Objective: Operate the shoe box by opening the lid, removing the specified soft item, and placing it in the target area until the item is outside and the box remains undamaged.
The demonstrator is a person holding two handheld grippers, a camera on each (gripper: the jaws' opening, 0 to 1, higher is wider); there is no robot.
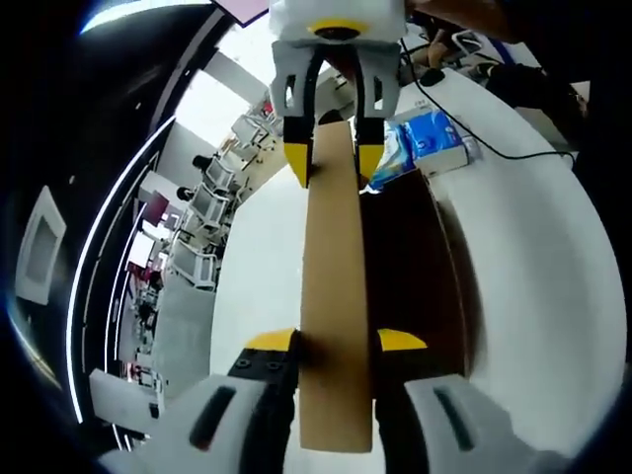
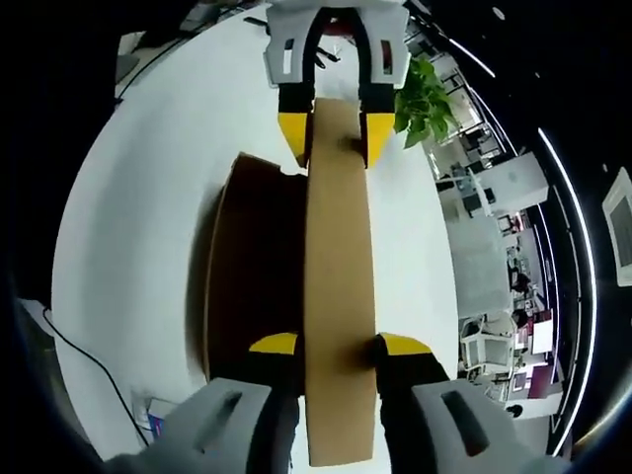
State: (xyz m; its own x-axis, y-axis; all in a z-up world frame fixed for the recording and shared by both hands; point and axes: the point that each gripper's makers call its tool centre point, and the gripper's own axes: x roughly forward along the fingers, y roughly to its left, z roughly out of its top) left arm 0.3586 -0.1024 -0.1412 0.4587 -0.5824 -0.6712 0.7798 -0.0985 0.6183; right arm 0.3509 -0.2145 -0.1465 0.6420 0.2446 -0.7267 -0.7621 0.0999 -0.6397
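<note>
Two grippers pinch the same raised cardboard lid [image 1: 334, 296] from opposite ends, each facing the other along its length. The left gripper [image 1: 336, 341] has its yellow-tipped jaws closed on the near end of the lid in the left gripper view; the right gripper [image 2: 334, 344] is clamped likewise on the other end. The lid stands on edge above the open shoe box [image 2: 252, 267], whose dark interior hides its contents. A blue packet [image 1: 427, 143] lies on the white table [image 1: 533, 257] beyond the box.

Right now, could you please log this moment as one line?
left gripper: shut on lid | right gripper: shut on lid | box: open | table
</note>
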